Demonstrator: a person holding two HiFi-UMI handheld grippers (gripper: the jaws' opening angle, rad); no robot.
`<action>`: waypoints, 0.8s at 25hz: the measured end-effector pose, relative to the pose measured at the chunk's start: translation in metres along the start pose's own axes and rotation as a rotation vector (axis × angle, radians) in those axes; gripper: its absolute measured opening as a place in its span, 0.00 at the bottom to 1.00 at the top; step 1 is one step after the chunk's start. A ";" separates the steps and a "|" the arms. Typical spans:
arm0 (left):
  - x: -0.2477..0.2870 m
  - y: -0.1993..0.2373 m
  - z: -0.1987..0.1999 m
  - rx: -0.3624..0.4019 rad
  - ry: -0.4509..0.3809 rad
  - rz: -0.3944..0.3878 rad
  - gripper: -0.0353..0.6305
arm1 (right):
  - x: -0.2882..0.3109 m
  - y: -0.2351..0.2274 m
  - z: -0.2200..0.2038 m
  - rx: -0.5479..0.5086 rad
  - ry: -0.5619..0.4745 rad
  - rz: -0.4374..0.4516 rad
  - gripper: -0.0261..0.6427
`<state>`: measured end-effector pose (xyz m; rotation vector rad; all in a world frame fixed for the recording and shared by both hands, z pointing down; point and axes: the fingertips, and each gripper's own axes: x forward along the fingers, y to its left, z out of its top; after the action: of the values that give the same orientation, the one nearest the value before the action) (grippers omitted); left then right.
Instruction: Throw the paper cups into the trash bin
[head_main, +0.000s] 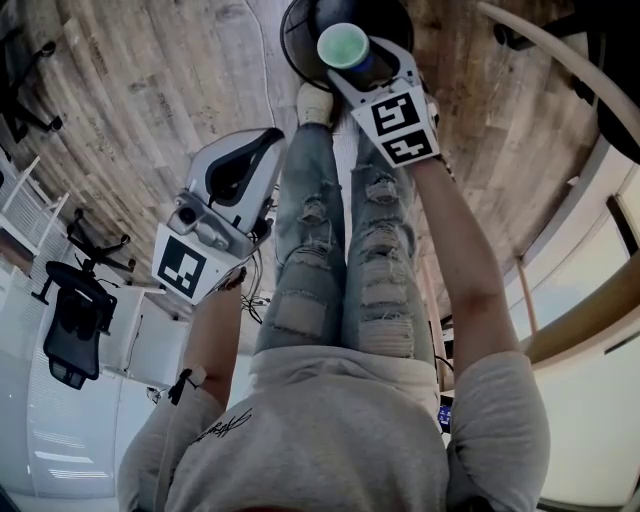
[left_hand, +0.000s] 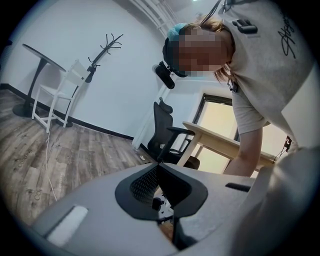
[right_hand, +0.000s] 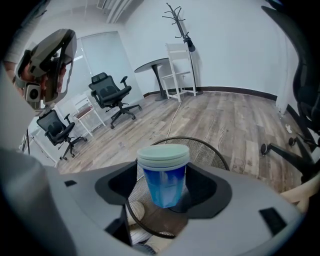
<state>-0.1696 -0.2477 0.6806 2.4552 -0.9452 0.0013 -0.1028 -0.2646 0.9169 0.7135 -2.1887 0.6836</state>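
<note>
On a grey-brown plank floor (right_hand: 225, 115), white walls (right_hand: 240, 45) all round. Right gripper (right_hand: 165, 186) clamped on a blue paper cup (right_hand: 164, 175) with a pale green top, upright, held over the mouth of a black wire-mesh trash bin (right_hand: 212, 154); the bin stands just beyond the person's shoe (head_main: 315, 102). Left gripper (left_hand: 159, 170) hangs by the person's left side, jaws together, nothing between them. Far side of the room: round table (right_hand: 155, 65), white chair (right_hand: 179, 70) and coat stand (right_hand: 179, 20) against the wall. Left: two black office chairs (right_hand: 112, 95). A thin cable (right_hand: 175, 117) runs across the planks towards the bin. A pale wooden desk (left_hand: 220, 142) sits near the person.
</note>
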 end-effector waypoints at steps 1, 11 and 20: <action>0.001 0.000 0.001 0.001 -0.001 -0.002 0.06 | 0.000 0.000 0.001 0.002 -0.003 0.000 0.46; 0.002 -0.001 0.003 0.007 0.000 -0.013 0.06 | -0.005 0.004 0.017 -0.024 -0.048 0.007 0.47; 0.009 -0.005 0.023 0.032 -0.023 -0.013 0.06 | -0.025 0.006 0.040 -0.040 -0.090 0.010 0.46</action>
<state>-0.1635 -0.2610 0.6600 2.4957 -0.9454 -0.0171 -0.1105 -0.2795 0.8725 0.7257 -2.2834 0.6218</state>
